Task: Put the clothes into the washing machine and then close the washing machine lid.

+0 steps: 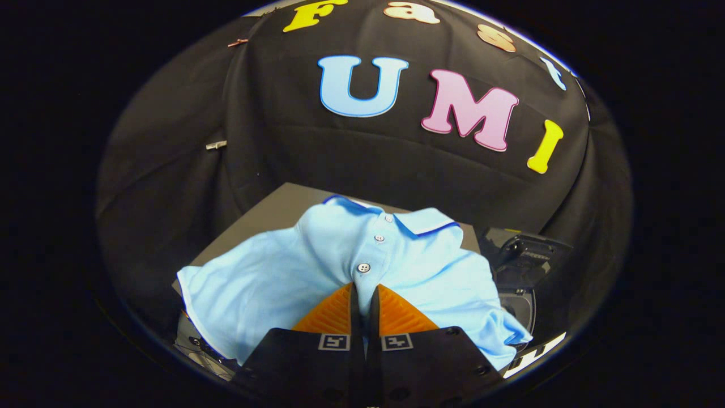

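The light blue polo shirt drapes over the near part of the grey worktop, its placket bunched right at the fingertips. The tool is clenched on a fold of that cloth, so the pick-up step looks in hand. Next comes lifting and carrying it to the washing machine, probably the dark appliance beside the shirt's right sleeve, its opening hard to make out.

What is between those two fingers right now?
In the gripper view, a pinched fold of the light blue polo shirt, just below its button placket. The gripper has both fingers pressed together on that fabric.
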Tool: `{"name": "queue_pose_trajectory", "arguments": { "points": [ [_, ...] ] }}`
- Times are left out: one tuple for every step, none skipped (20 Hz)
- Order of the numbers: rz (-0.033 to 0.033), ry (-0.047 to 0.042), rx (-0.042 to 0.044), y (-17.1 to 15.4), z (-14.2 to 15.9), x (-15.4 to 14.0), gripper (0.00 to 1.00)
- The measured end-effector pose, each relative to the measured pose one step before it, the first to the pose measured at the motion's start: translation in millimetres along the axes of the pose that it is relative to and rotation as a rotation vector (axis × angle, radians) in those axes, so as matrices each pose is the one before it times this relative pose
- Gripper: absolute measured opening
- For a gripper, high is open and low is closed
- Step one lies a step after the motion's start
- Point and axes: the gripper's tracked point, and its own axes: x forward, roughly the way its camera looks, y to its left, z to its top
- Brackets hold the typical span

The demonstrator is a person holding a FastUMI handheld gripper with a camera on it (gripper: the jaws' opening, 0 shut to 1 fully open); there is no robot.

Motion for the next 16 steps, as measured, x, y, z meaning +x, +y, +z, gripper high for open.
{"name": "queue_pose_trajectory", "arguments": {
  "points": [
    [0.01103, -0.00996, 0.00869, -1.72, 3.50, -7.60, 0.06],
    [0.01611, -0.00398, 0.01039, -1.06, 1.07, -5.56, 0.06],
    [0.01206, -0.00024, 0.00581, -2.57, -0.66, -2.38, 0.05],
    [0.01542, 0.00023, 0.00074, -2.83, -2.17, -0.40, 0.05],
    [0.01668, -0.00183, -0.00198, -2.20, -2.21, -1.50, 0.05],
    [0.02150, -0.00210, -0.00510, -2.02, -1.25, -1.46, 0.06],
    [0.01729, -0.00124, -0.01060, -4.17, -2.54, -2.11, 0.05],
    [0.01098, 0.00132, -0.00798, -6.44, -1.63, -2.11, 0.06],
    [0.01101, -0.00003, 0.00076, -7.31, -1.71, -2.48, 0.06],
    [0.01083, 0.00415, 0.00671, -7.44, -1.24, -2.39, 0.06],
    [0.01109, 0.00576, 0.00816, -6.28, -2.56, -2.35, 0.06],
    [0.01100, 0.00452, 0.00678, -7.00, -0.44, -2.70, 0.06],
    [0.00989, 0.00100, 0.00541, -8.68, -0.05, -2.67, 0.05],
    [0.01067, 0.00167, 0.00848, -9.40, 0.03, -2.89, 0.05],
    [0.00909, 0.00605, 0.01099, -10.10, -2.22, -2.58, 0.06],
    [0.00588, 0.00249, 0.01505, -10.57, -0.06, -2.44, 0.06]
  ]
}}
